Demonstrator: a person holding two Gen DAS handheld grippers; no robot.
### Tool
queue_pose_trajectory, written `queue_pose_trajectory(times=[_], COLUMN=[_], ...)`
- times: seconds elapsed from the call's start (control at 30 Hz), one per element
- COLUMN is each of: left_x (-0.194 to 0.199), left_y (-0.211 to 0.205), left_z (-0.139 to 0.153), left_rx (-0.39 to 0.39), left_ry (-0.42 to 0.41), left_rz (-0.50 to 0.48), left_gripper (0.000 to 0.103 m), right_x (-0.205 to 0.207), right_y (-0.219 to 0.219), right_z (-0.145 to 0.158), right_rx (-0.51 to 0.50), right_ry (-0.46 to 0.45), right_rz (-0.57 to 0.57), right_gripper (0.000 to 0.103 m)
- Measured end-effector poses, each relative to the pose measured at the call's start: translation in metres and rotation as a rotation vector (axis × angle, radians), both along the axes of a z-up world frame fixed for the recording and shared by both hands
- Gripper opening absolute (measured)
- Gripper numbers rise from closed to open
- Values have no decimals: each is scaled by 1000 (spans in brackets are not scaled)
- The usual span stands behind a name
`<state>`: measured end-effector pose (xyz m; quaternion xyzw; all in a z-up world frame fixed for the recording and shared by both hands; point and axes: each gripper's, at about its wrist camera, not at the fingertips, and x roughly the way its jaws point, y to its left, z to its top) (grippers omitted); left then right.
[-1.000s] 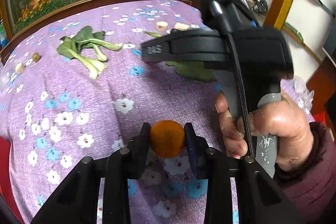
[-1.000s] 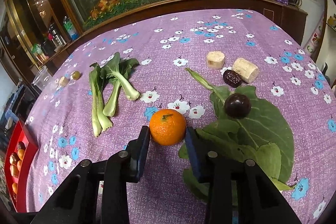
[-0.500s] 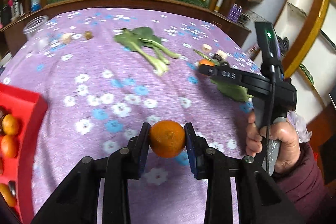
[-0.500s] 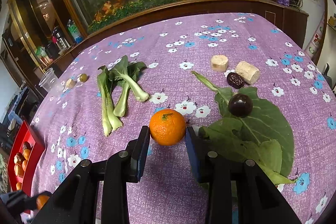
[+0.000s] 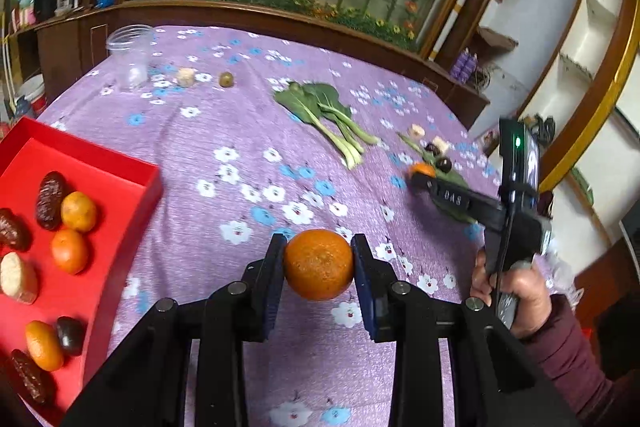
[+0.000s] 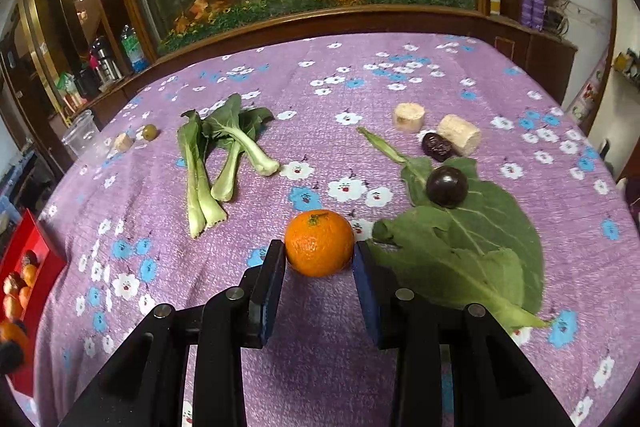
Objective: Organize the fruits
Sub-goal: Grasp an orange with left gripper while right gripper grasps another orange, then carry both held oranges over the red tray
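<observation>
Orange tangerine sits clamped between the left gripper jaws, red tray at nine o'clock. Right gripper jaws stand apart, flanking a second tangerine on the table.

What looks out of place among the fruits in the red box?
A pale cut cylinder piece lies in the red box among oranges and dark dates; it resembles the cut pale chunks left on the purple cloth, not a fruit.

Left gripper clamped on an orange above the purple-flowered worktop, red tray of oranges and dates at nine o'clock, bok choy at twelve, right gripper at two o'clock beside another orange on a leaf.
</observation>
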<state>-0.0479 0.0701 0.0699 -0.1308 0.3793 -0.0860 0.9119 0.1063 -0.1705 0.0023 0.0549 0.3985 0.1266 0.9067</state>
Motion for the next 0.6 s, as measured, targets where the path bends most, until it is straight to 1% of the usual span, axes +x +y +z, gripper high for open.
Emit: queue_pose_trajectory(times=[0.1, 0.27, 0.47, 0.6], left_x=[-10, -29, -53, -69], left_y=[16, 46, 75, 95], left_z=[6, 12, 17, 22], left_rx=[-25, -78, -111, -130], left_ry=[-19, -48, -76, -100], left_rz=[18, 62, 116, 156], left_gripper=[31, 32, 32, 32], right_x=[-9, -45, -88, -117], right_y=[0, 4, 21, 41], right_z=[5, 27, 44, 54], right_rx=[-14, -4, 41, 65], right_ry=[6, -20, -37, -56], right_rz=[-17, -6, 30, 80], right_gripper=[37, 37, 37, 37])
